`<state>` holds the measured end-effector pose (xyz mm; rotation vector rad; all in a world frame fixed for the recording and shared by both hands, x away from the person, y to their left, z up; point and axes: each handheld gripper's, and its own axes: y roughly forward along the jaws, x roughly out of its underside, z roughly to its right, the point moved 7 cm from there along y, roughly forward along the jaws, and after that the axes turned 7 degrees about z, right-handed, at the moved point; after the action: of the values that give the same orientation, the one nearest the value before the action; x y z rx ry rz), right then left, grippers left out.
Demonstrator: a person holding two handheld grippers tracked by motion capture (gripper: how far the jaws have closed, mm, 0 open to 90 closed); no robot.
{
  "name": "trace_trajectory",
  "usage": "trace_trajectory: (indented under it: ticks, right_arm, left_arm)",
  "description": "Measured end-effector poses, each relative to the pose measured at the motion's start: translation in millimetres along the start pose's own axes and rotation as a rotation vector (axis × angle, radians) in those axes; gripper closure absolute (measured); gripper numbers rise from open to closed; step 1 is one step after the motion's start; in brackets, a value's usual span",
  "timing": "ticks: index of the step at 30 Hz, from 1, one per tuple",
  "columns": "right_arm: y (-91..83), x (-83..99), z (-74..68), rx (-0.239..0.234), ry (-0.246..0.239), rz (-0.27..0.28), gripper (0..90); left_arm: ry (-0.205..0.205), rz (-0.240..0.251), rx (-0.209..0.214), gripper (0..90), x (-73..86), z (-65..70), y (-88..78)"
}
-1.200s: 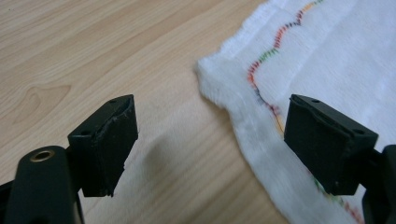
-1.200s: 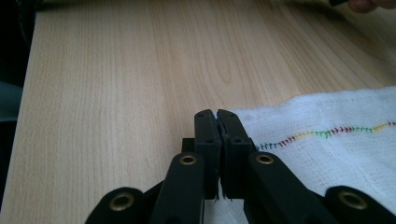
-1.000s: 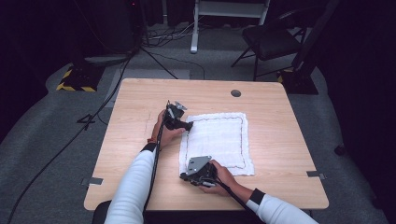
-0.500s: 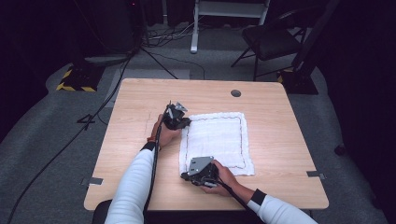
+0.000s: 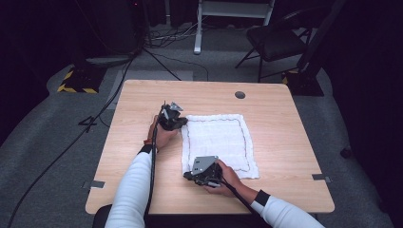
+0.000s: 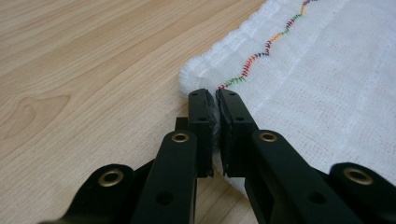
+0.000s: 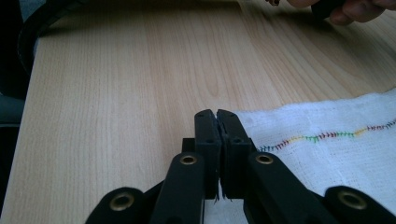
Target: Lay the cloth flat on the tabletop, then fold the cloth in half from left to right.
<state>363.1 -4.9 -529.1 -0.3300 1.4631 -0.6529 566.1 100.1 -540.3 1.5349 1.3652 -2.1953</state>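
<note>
A white cloth (image 5: 218, 142) with a multicoloured stitched border lies flat on the wooden table (image 5: 285, 123). My left gripper (image 5: 179, 122) is at the cloth's far left corner. In the left gripper view its jaws (image 6: 215, 100) are shut on the cloth (image 6: 327, 70), with fabric pinched between the pads. My right gripper (image 5: 187, 175) is at the near left corner. In the right gripper view it (image 7: 217, 116) is likewise shut on the edge of the cloth (image 7: 327, 154), just left of the stitching.
A round grommet hole (image 5: 240, 94) sits near the table's far edge. A folding chair (image 5: 275, 40) and cables lie on the floor beyond the table. The person's other hand (image 7: 345, 9) shows at the top right of the right gripper view.
The left hand has shifted slightly to the left at the cloth's far left corner. The right hand and the cloth's near corner have stayed put.
</note>
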Motion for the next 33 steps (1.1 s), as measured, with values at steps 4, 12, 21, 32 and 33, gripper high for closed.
trace_trajectory:
  ticks: [4, 12, 21, 32, 33]
  right_arm:
    - [1.7, -2.5, -0.6, 0.002, -0.02, 0.001, 88.0]
    - [1.4, -4.9, -1.0, 0.002, -0.028, 0.007, 88.0]
    - [-3.4, -12.0, 2.2, 0.016, -0.04, 0.03, 88.1]
    - [-23.3, -19.9, 9.2, 0.062, -0.04, 0.068, 88.1]
    - [-25.8, -20.4, 10.1, 0.067, -0.038, 0.073, 88.1]
  left_arm:
    - [-0.003, 0.002, -0.008, 84.6, 1.0, -3.1, -3.6]
    - [-0.003, 0.006, -0.022, 84.6, 3.4, -4.7, -9.6]
    - [-0.003, 0.022, -0.037, 84.6, 0.5, -6.5, -12.8]
    - [0.0, 0.063, -0.045, 84.8, -11.1, -5.4, -20.1]
    - [0.003, 0.071, -0.054, 84.8, -13.2, -4.8, -19.8]
